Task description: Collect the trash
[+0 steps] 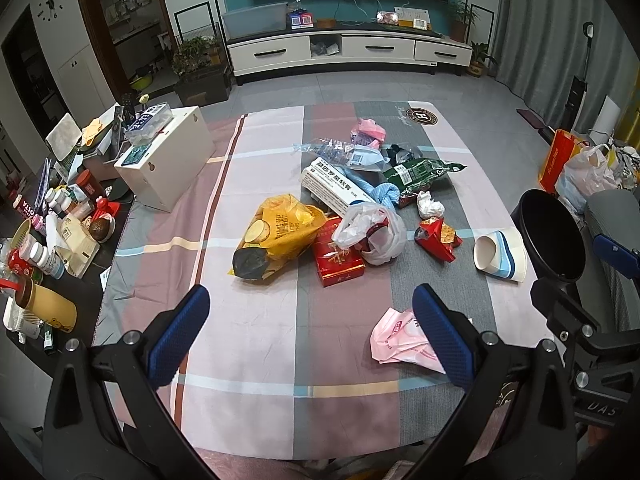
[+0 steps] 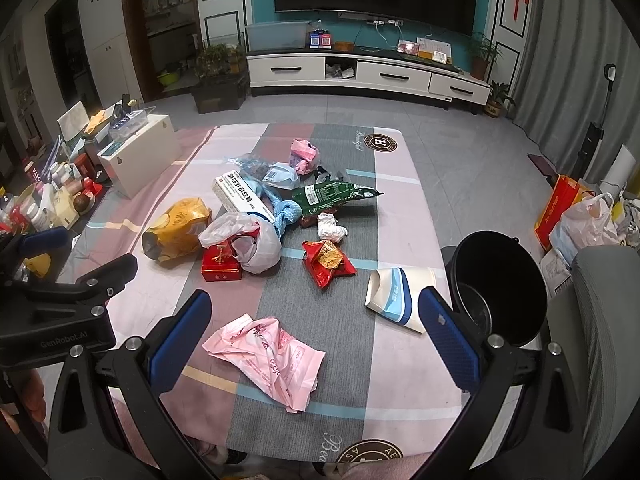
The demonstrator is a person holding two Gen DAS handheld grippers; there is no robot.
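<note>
Trash lies piled on a checked cloth (image 1: 248,344) (image 2: 400,360): a yellow chip bag (image 1: 280,232) (image 2: 180,228), a red box (image 1: 338,264) (image 2: 221,266), a white plastic bag (image 1: 372,232) (image 2: 252,242), a red snack wrapper (image 1: 438,238) (image 2: 328,262), a crushed paper cup (image 1: 500,254) (image 2: 396,296) and a pink wrapper (image 1: 400,338) (image 2: 268,354). A black bin (image 1: 550,234) (image 2: 500,280) stands at the right edge. My left gripper (image 1: 310,308) hovers open over the near cloth. My right gripper (image 2: 314,312) is open above the pink wrapper, holding nothing.
A white medicine carton (image 1: 336,190), a green pouch (image 1: 420,172), a blue rag (image 2: 286,214) and a clear bottle (image 1: 332,150) lie farther back. A white box (image 1: 168,160) and several jars (image 1: 44,256) crowd the left side. Shopping bags (image 2: 576,216) sit on the floor at right.
</note>
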